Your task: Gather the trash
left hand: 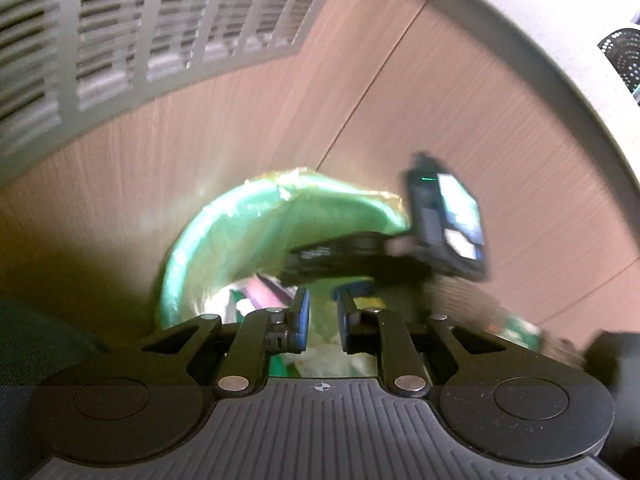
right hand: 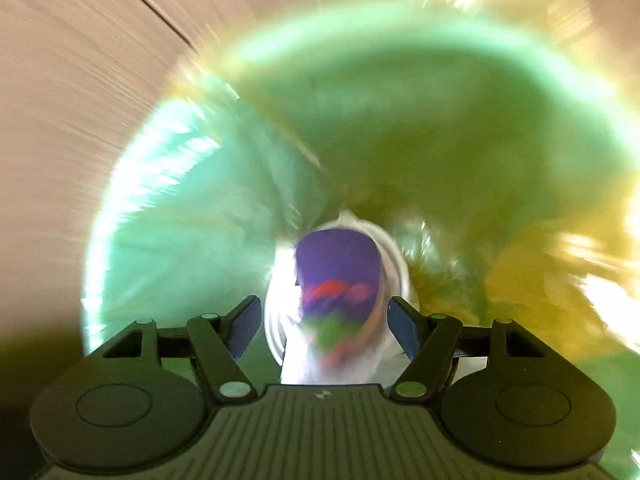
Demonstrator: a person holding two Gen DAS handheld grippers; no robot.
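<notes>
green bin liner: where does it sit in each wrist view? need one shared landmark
Left wrist: green bin liner at centre, beyond the left gripper.
Right wrist: it fills most of the frame, blurred, around the right gripper.
Shared landmark: wood-grain floor.

The left wrist view looks steeply down at the floor beside the green-lined bin. The right wrist view looks nearly straight down, close into that same bin.

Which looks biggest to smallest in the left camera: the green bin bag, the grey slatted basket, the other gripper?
1. grey slatted basket
2. green bin bag
3. right gripper
Only as pictured: the view is blurred, and nearness may mislead.
</notes>
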